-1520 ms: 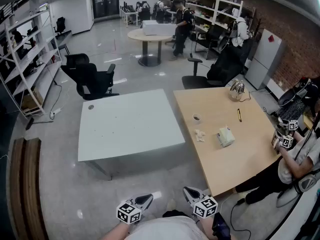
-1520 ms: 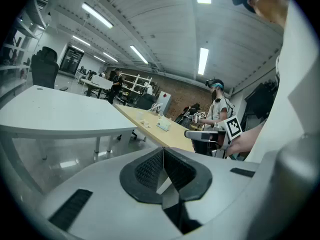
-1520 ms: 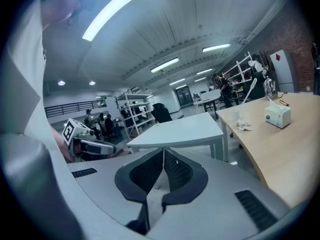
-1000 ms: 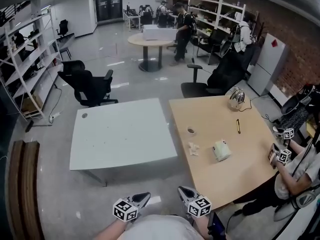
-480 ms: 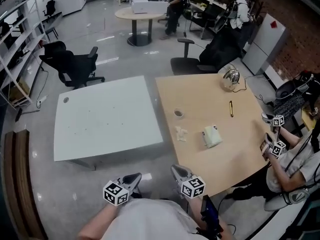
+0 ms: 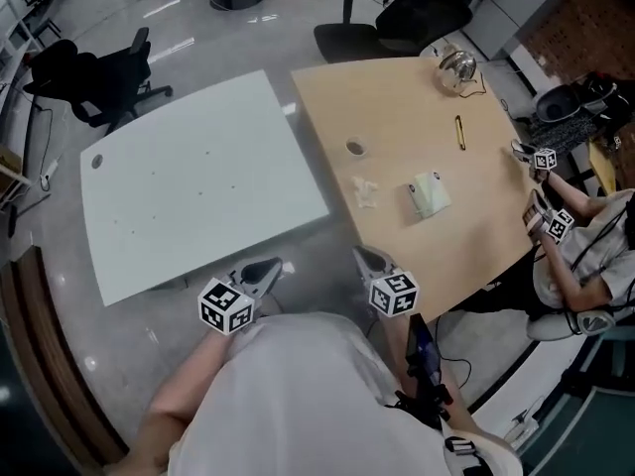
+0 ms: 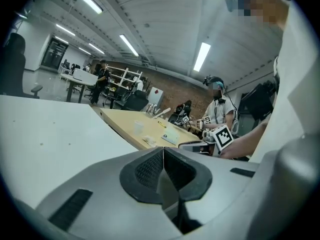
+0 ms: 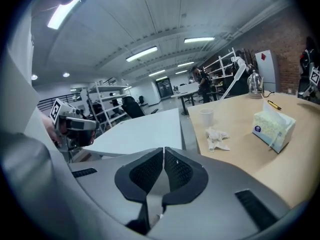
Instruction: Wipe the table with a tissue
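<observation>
The left gripper [image 6: 264,268] has its jaws pressed together with nothing between them, and is held low in front of the person, near the edge of the white table [image 6: 179,196]. The right gripper [image 6: 367,259] is likewise closed and empty, near the edge of the wooden table [image 6: 397,97]. On that wooden table a crumpled tissue [image 6: 365,192] lies apart from both grippers, with a tissue box [image 6: 429,195] near it on the right, a paper cup [image 6: 354,148] beyond it and a yellow pen [image 6: 460,132] farther off
</observation>
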